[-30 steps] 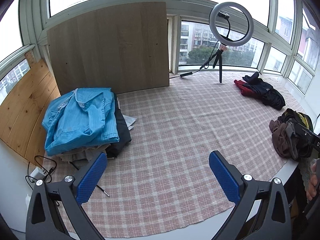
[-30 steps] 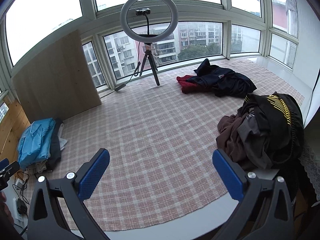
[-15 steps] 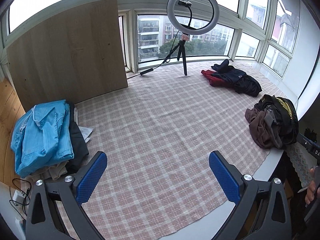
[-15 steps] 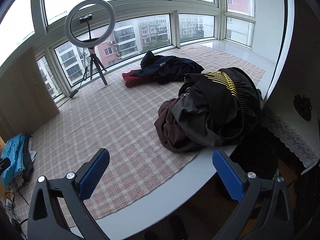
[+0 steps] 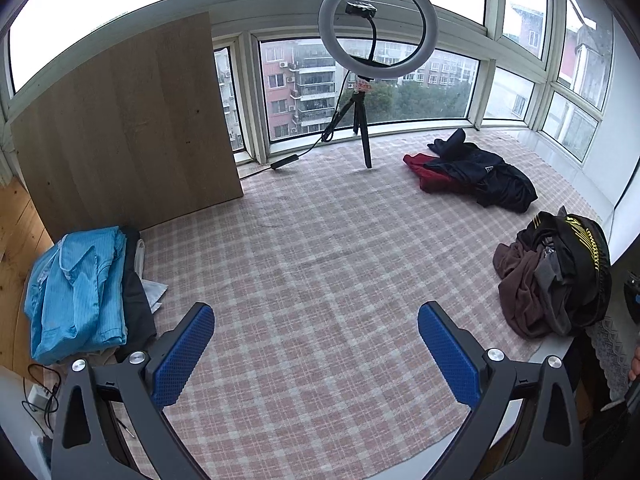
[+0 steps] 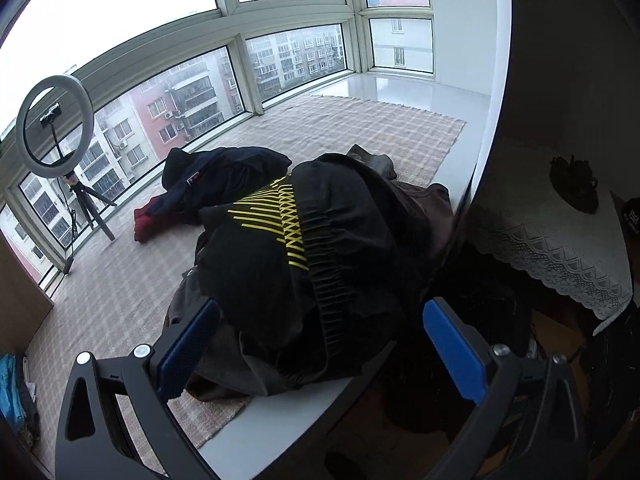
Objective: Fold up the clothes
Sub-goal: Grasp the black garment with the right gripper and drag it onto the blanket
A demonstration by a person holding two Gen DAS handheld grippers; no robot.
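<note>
1. Both tongs are spread wide with nothing between their blue-padded fingers.
2. Left wrist view: the left gripper hovers over bare pink-and-white checked cloth covering a wide window platform.
3. At the left edge lies a stack of folded clothes topped by a bright blue striped shirt, with dark garments beneath.
4. At the right edge, well apart from the stack, sits a crumpled heap of a brown garment and a black garment with yellow stripes.
5. Farther back lies a second loose pile, dark navy over red, near a white ring light on a small black tripod. A tall wooden board leans against the windows at the left.
6. Right wrist view: the right gripper is low and just before the black garment with yellow stripes, its fingers flanking the near edge of the heap; contact cannot be confirmed.
7. A white lace-edged cloth covers a surface to the right, below the platform.
8. Judged step: reaching for the next unfolded garment.
9. The next move likely calls for closing the right fingers on a single layer of the black garment, lifting it free of the brown one, and spreading it on the open cloth.
</note>
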